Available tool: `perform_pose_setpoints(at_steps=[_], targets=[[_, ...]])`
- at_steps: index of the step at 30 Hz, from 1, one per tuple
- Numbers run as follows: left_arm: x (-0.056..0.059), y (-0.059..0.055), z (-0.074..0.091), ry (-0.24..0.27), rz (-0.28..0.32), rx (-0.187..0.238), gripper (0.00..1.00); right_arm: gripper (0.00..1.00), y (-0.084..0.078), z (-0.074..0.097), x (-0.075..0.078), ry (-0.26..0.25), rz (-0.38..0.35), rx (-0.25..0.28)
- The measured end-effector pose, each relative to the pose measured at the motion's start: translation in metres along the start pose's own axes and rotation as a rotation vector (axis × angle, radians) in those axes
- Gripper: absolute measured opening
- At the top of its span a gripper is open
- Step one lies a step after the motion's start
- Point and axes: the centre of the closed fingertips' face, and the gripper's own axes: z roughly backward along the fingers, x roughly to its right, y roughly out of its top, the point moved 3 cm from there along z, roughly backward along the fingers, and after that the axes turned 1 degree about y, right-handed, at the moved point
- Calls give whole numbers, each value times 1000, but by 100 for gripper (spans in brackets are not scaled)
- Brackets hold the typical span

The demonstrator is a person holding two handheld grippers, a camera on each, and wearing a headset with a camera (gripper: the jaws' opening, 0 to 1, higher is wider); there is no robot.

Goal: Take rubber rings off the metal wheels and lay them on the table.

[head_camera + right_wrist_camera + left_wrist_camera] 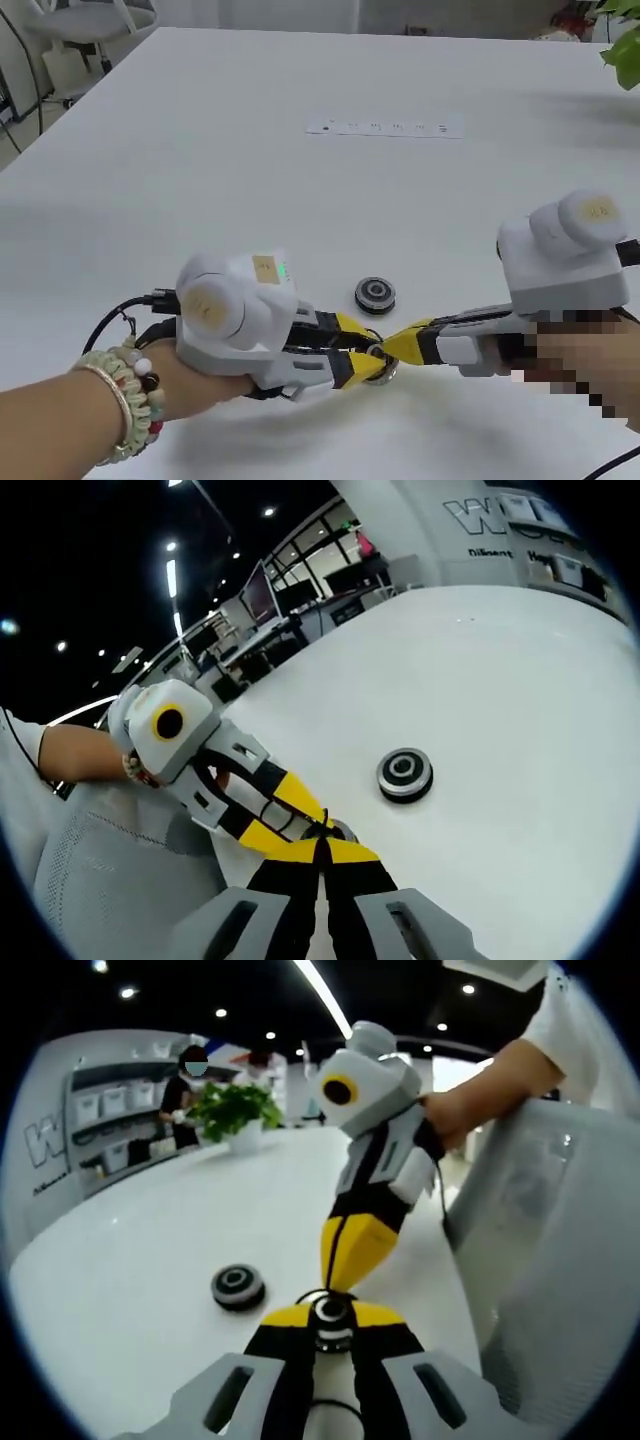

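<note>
**Item 1, left claw** (365, 352). Jaws are closed on a small metal wheel, the held wheel (330, 1312). Its rim sits between the yellow tips and its hub faces back along the claw.

**Item 2, right claw** (322, 852). Jaws are drawn together to a thin slit. The tips meet the left claw's tips head-on from the opposite side, touching the held wheel. A thin black loop sits at the tips and reads as the rubber ring (318, 826), apparently pinched there.

**Item 3, governing relation.** The two claws lie nose to nose on one line, with the ring at the junction. In my judgement the ring comes off by drawing the right claw back along its own length while the left claw keeps the wheel fixed.

**Item 4, loose wheel** (375, 294). It lies flat on the bench (300, 200), just beyond the joined tips and apart from both. From the left claw it is ahead and to the left; from the right claw it is ahead and to the right. There is a dark band round its rim.

**Item 5, unclear.**
- How much of the ring has left the held wheel; the tips cover it.
- Whether the right claw grips only the ring.
- No freed ring can be made out on the bench.

**Item 6, other.** A paper strip (385, 127) lies well beyond the claws.
</note>
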Motion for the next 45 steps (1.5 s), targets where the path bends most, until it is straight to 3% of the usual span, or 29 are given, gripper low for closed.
perform_pose_setpoints(at_steps=[3, 6, 13, 24, 30, 35, 38, 42, 45], targets=[[0, 0, 0, 0, 3, 1, 14, 0, -2, 0, 2, -12, 1, -13], [0, 1, 0, 5, 57, 2, 14, 0, -2, 0, 4, -14, -4, -15], [1, 3, -1, -12, 74, -25, 17, 0, -4, 0, 7, -22, -9, -24], [2, 6, 2, -21, 35, -98, 19, 0, -5, 3, 10, -28, -24, -28], [6, 23, 6, -42, 11, -79, 27, 0, -3, 6, 11, -30, -45, -14], [12, 43, 11, -49, -93, -58, 29, 0, 0, 9, 8, -16, -70, 12], [21, 53, 16, -87, -77, -45, 33, 0, 0, 8, 4, -8, -83, 9], [22, 65, 23, -93, -115, -47, 36, 0, 0, 9, 1, -7, -76, 8], [21, 77, 28, -89, -96, -17, 41, 0, 2, 10, -2, -6, -73, 11]])
